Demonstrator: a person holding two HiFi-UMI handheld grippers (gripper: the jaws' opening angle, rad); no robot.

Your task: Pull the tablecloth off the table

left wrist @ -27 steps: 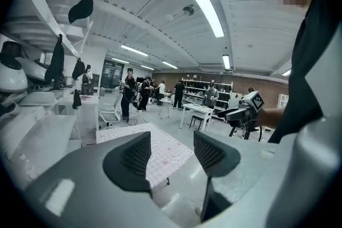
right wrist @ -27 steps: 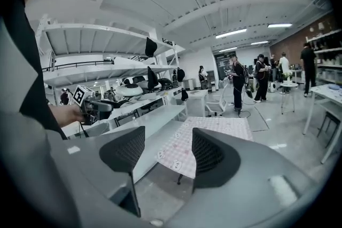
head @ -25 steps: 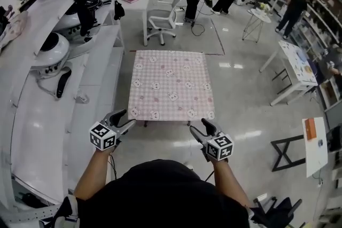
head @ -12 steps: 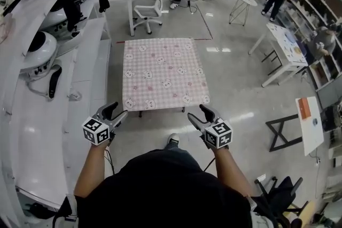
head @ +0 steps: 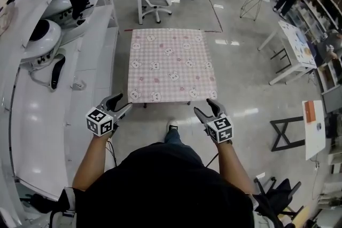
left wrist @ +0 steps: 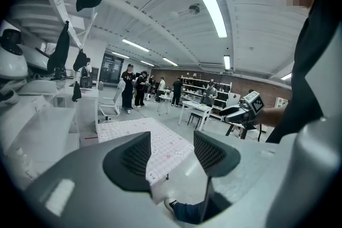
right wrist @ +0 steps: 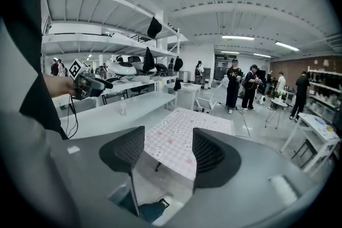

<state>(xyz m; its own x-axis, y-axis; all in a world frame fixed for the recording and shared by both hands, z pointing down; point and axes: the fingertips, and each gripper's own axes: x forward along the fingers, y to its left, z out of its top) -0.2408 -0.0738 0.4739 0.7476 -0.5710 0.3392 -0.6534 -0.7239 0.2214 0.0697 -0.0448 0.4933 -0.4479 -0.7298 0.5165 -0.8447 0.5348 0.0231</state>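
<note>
A pink checked tablecloth (head: 171,64) with small animal prints covers a low square table in front of me; it also shows between the jaws in the left gripper view (left wrist: 160,141) and the right gripper view (right wrist: 179,136). My left gripper (head: 121,103) hangs just short of the cloth's near left corner, open and empty. My right gripper (head: 207,109) hovers just below the near right corner, jaws apart with nothing between them. Neither gripper touches the cloth.
A long white bench (head: 64,93) with robot heads and shelves runs along the left. A white desk and office chair (head: 158,2) stand behind the table, several people beyond. White tables (head: 291,59) and a black frame stand (head: 286,136) are at the right. My shoe (head: 171,125) is below the table's near edge.
The table has shifted in view as I stepped up to it; a foot now shows by its near edge. Both grippers keep their open pose and sit slightly lower.
</note>
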